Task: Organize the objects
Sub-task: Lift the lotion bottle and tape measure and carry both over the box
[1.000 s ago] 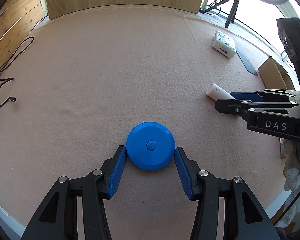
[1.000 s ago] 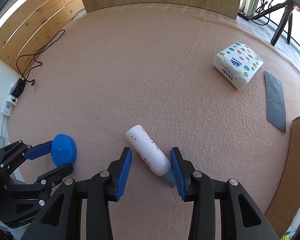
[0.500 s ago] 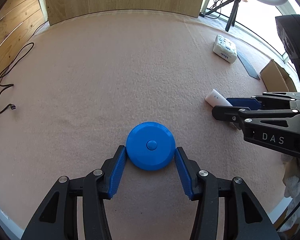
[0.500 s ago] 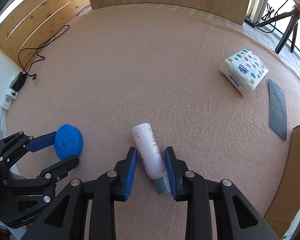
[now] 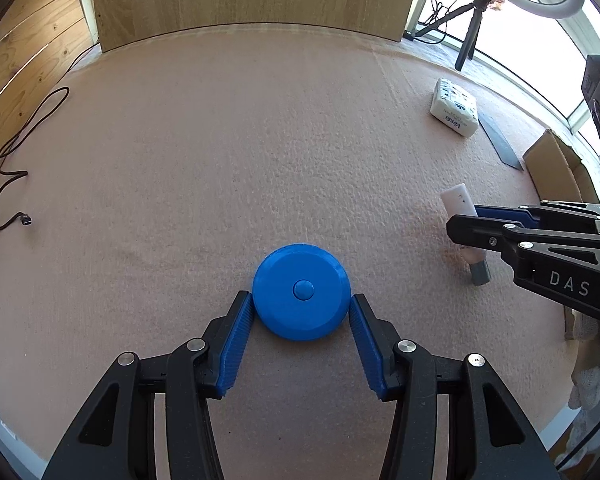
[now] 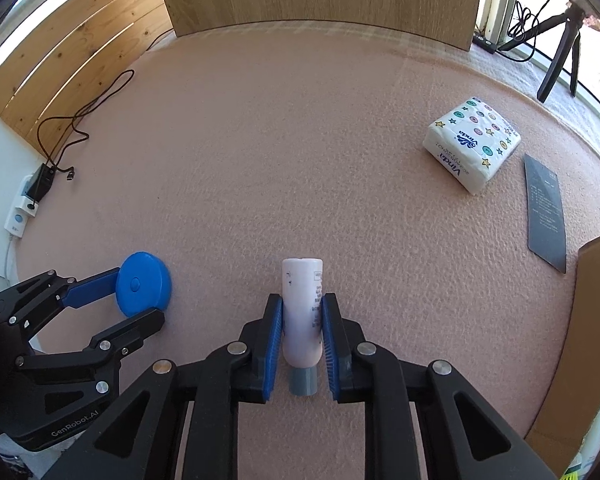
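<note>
A round blue disc (image 5: 301,291) lies on the pink carpet between the fingers of my left gripper (image 5: 301,308), whose pads touch its sides. It also shows in the right wrist view (image 6: 143,284). My right gripper (image 6: 300,312) is shut on a white bottle (image 6: 302,304) with a grey cap (image 6: 303,381), the cap towards me. The bottle (image 5: 460,204) and the right gripper's fingers (image 5: 500,224) show at the right of the left wrist view.
A white tissue pack (image 6: 471,144) lies far right, with a dark flat card (image 6: 545,212) beside it. A cardboard box (image 6: 580,340) stands at the right edge. Cables (image 6: 72,128) and a power strip (image 6: 24,208) lie at the left. A tripod (image 6: 560,48) stands far right.
My right gripper has closed on the white bottle, which turned from slanted to straight between the fingers. The left gripper and blue disc stay the same.
</note>
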Tool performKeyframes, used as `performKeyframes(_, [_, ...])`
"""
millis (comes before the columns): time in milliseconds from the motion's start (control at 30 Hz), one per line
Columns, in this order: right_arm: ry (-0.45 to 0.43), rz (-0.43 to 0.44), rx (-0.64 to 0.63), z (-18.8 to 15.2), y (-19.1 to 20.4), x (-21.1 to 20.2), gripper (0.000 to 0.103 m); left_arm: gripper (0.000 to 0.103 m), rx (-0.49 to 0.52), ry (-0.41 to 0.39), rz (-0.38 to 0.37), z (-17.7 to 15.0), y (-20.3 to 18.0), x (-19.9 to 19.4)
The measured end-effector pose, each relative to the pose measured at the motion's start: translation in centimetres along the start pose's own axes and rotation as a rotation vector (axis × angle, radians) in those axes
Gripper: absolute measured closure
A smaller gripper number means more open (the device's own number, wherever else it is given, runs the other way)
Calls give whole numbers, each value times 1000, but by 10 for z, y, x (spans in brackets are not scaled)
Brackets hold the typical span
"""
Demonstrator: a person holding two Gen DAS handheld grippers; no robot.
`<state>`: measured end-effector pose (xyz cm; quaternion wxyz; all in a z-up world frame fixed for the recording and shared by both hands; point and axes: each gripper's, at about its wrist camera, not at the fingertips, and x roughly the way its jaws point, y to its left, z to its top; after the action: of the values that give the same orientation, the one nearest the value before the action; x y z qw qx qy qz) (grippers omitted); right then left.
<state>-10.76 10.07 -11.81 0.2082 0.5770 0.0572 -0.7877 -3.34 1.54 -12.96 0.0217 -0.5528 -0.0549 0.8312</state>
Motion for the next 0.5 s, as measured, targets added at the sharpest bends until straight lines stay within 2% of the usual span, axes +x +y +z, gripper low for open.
performKeyframes(500, [-122,34,168,-41,-58,-66,85,50,60,-40,-30,21,-41,-11])
